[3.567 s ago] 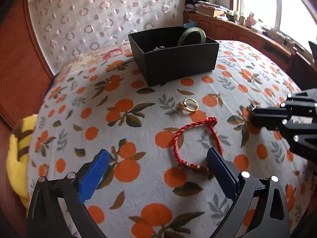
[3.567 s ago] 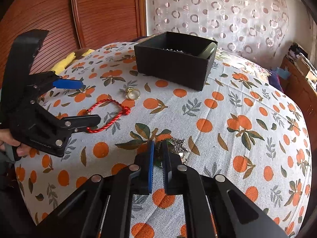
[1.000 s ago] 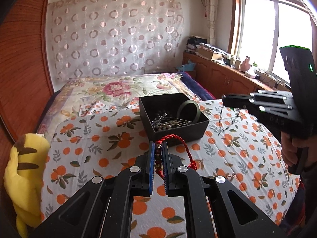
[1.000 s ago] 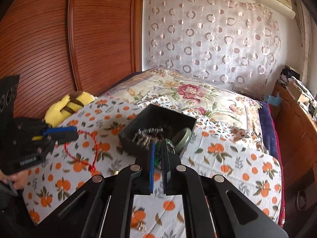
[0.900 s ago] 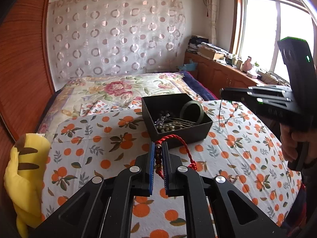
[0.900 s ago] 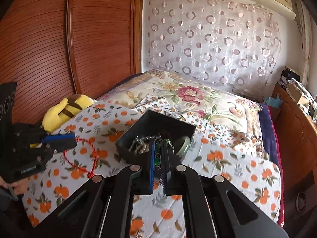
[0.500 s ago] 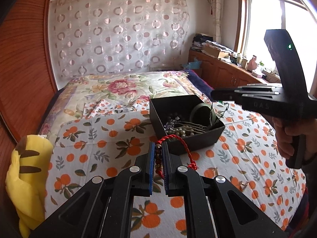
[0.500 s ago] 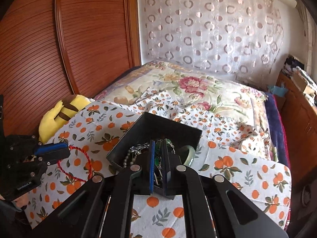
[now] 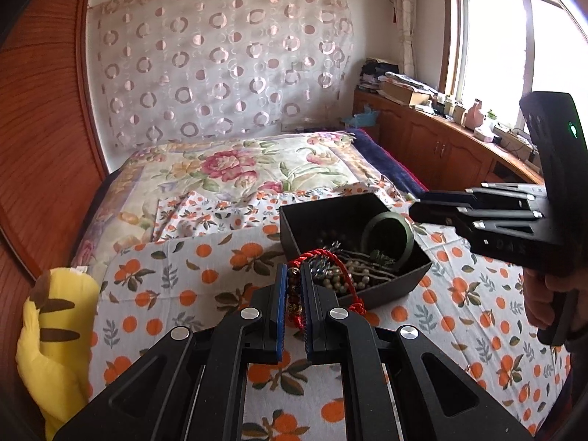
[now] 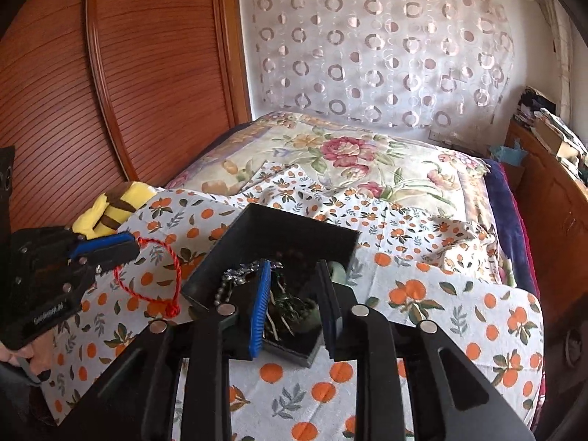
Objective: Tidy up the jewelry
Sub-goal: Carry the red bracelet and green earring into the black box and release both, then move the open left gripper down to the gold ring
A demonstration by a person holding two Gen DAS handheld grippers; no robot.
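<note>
My left gripper (image 9: 293,277) is shut on a red cord bracelet (image 9: 323,257) with brown beads, held in the air just in front of the black box (image 9: 294,233). The bracelet (image 10: 172,275) hangs as a loop in the right wrist view. My right gripper (image 10: 294,279) is open above the black box (image 10: 279,233), its fingers (image 10: 261,305) apart and empty. The box holds a green bangle (image 9: 389,231), a pearl string (image 9: 352,275) and a small chain with green stones (image 10: 290,303).
An orange-print cloth (image 9: 191,279) covers the bed under the box. A yellow plush toy (image 9: 55,330) lies at the left edge. A wooden headboard (image 10: 147,73) stands left, wooden cabinets (image 9: 441,147) and a window right.
My right gripper has opened over the box and the small chain it held now lies inside. My left gripper with the red bracelet has come closer to the box.
</note>
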